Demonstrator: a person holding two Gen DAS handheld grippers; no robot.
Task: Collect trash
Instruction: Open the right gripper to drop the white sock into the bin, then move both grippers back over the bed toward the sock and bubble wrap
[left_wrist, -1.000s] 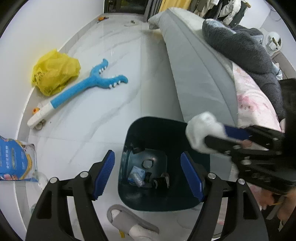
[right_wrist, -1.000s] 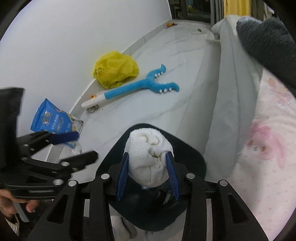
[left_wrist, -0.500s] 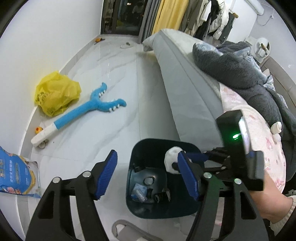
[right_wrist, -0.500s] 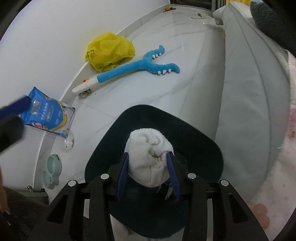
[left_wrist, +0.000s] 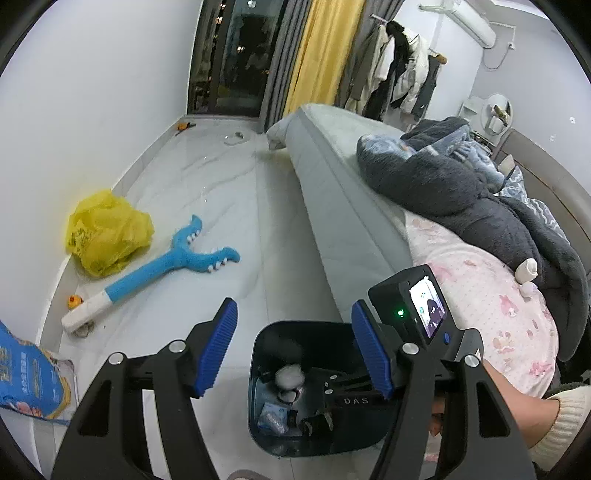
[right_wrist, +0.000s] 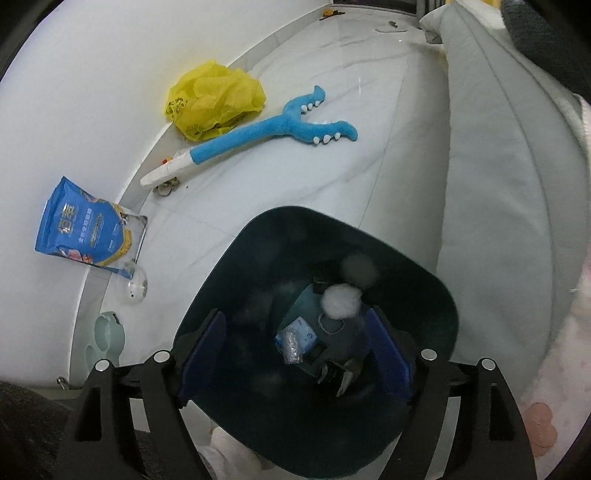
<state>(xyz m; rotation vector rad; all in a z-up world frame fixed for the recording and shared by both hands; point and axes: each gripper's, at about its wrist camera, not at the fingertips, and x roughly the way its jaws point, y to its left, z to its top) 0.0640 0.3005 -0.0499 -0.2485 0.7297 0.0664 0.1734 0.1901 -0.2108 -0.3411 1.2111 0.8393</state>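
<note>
**White wad loose in the bin, both tongs empty**

Right gripper (right_wrist: 295, 354): black frame, blue ribbed pads, pointing steeply down over the mouth of the dark teal plastic trash bin (right_wrist: 236, 258). Jaws opening, spread wide, nothing between the pads. The white crumpled cloth wad (right_wrist: 341, 301) is inside the bin, blurred, apart from both pads, over the bin's far-right inner part. Whether it has touched the bottom I cannot tell. Below it in the bin: a clear crinkled plastic wrapper with blue print (right_wrist: 295, 338) and some dark small pieces, too dim to name.

Left gripper (left_wrist: 293, 349): same build, jaws well apart, nothing held. It hangs above the near-left side of the bin (left_wrist: 280, 328), and through its gap the wad (left_wrist: 290, 374) shows down in the bin. The right tool's camera block with a lit screen sits just right of the left gripper's right pad; a hand and a cream knit cuff show at the right edge.

Floor, white marbled tile: blue plush two-pronged toy with white teeth and white handle (right_wrist: 266, 129), crumpled yellow plastic bag (right_wrist: 214, 99) against the wall just beyond it, blue printed pouch (right_wrist: 90, 230) leaning on the wall near the bin's left. Grey mattress edge (left_wrist: 343, 199) runs along the bin's right side, dark fleece blanket (left_wrist: 461, 192) piled on it.
</note>
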